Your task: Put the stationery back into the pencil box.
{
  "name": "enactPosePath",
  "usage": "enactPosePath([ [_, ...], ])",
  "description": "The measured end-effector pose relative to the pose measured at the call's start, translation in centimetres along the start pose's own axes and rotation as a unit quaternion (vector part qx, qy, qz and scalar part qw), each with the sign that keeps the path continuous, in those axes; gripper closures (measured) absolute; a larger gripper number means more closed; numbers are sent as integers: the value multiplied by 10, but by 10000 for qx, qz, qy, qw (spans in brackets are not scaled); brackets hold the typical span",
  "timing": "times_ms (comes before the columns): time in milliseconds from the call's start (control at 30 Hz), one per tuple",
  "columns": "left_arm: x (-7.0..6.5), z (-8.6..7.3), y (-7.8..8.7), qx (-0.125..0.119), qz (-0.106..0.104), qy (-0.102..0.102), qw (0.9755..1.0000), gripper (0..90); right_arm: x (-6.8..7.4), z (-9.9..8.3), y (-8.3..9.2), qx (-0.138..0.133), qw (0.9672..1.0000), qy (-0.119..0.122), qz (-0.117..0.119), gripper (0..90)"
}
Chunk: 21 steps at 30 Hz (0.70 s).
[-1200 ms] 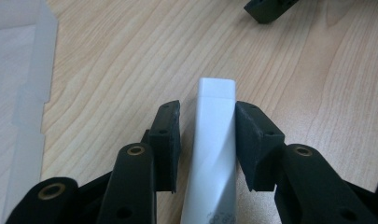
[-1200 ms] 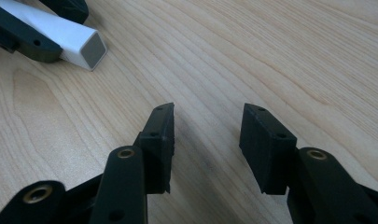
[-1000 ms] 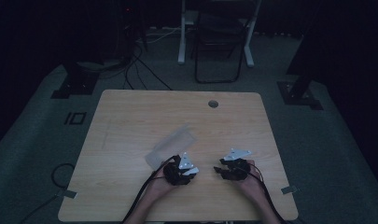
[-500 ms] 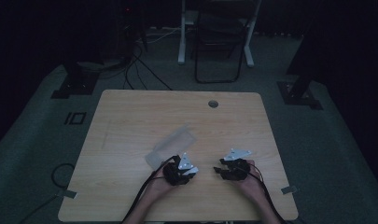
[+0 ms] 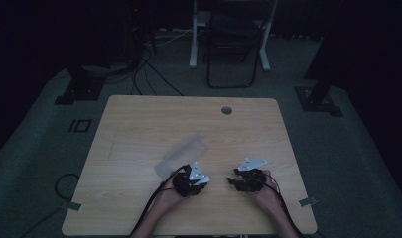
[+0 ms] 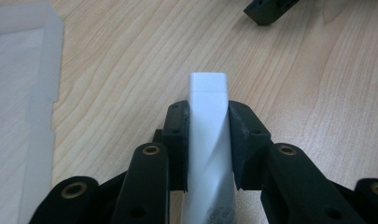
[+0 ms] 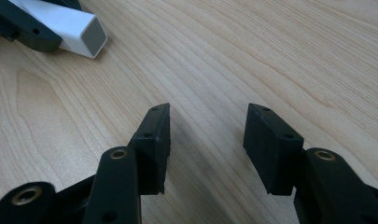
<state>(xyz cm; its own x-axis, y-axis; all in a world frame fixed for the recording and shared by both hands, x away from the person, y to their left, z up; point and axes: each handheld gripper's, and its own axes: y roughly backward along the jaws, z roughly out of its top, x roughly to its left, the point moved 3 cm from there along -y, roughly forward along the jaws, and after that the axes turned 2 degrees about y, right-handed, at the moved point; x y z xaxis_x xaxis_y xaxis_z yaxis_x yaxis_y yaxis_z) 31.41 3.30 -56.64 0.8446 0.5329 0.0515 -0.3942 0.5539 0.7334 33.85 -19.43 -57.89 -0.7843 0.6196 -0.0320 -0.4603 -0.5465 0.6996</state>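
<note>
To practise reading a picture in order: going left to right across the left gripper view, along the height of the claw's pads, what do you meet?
Translucent sheet → bare table → left pad → white bar, clamped between the pads → right pad → bare table again.

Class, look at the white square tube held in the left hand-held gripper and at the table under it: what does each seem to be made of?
White square tube: probably plastic or coated card, smooth matt faces, crisp edges, small print.
Table: wood or wood-look laminate, pale grain lines with a low sheen.
Left hand-held gripper: black, matt, likely plastic.
</note>
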Motion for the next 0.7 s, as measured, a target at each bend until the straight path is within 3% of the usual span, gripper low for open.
enactPosePath([
  [400, 2, 3, 8, -90, 66, 21, 9999, 709, 0, 0, 0, -9, 10000, -31, -34, 458],
  [700, 5, 4, 14, -167, 105, 97, 9998, 708, -2, -1, -2, -5, 9997, -96, -202, 317],
])
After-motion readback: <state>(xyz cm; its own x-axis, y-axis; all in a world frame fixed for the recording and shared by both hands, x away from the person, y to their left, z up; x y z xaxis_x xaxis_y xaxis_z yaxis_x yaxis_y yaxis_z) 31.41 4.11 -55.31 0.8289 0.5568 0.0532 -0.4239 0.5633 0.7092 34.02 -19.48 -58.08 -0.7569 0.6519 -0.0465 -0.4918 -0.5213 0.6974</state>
